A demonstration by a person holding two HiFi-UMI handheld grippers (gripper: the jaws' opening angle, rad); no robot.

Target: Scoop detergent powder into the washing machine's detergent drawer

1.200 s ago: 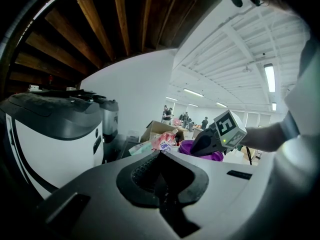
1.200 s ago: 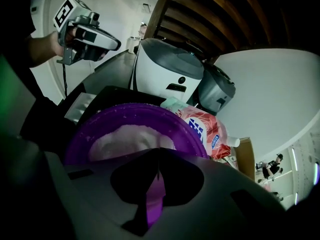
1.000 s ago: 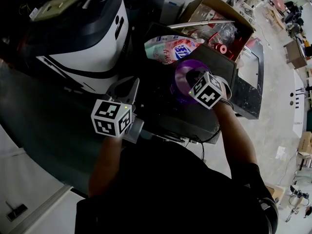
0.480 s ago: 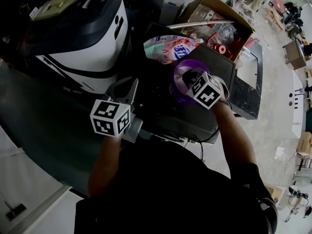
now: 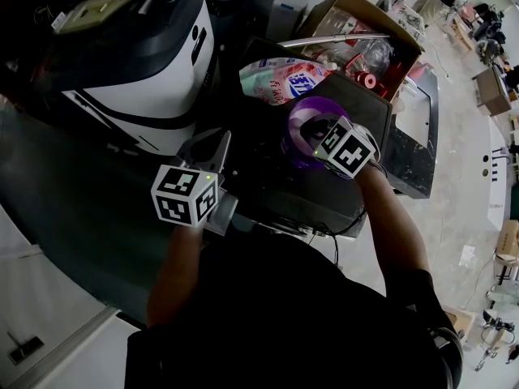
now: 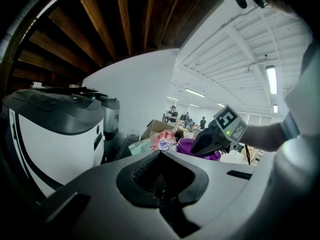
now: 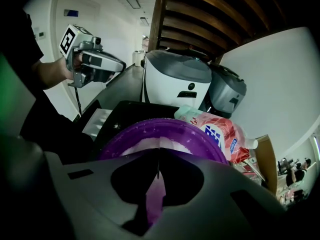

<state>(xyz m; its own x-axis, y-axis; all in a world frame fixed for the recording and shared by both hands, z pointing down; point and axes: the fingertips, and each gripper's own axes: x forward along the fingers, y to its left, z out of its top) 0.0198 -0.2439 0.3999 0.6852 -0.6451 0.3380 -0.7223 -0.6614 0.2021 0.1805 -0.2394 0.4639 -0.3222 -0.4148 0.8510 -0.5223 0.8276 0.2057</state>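
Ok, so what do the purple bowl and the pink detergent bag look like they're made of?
Purple bowl: probably plastic, translucent and fairly glossy. Light glows through its rim, and pale powder clings inside. Detergent bag: looks like thin printed plastic film. It is shiny and creased, and lies slumped rather than holding a stiff shape.

Purple tub (image 7: pixel 161 126) holding white powder (image 7: pixel 134 147), purple scoop handle (image 7: pixel 152 200) held at its near rim, pink detergent bag (image 5: pixel 284 78) just behind
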